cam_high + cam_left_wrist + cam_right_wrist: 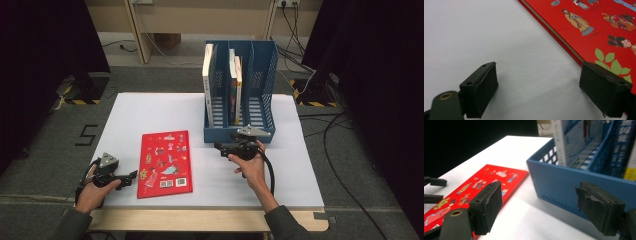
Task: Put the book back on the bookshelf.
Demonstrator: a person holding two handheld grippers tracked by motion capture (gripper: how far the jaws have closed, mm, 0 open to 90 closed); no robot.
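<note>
On the white table (pixel 150 112) we see a red book (pixel 165 162) lying flat near the front edge, a little to the left of the middle. Our left gripper (pixel 131 176) sits just beside the book's left side, low over the table, with its jaws spread wide and nothing between them. Our right gripper (pixel 218 146) is held up close to the front wall of the blue rack (pixel 240 134), well apart from the red book, and its jaws are spread wide and empty too. From the left gripper view we can see the little cartoon people and green leaves on the red cover — one jaw sits at the book's corner, but we cannot tell if it touches. From the right gripper view we see the holes in the blue rack's wall and the red book off to the side. Three books stand upright in the rack, one white book (pixel 207 80) on the left side and two more (pixel 235 82) in the middle part. Cables (pixel 345 150) lie on the grey floor at the right.
</note>
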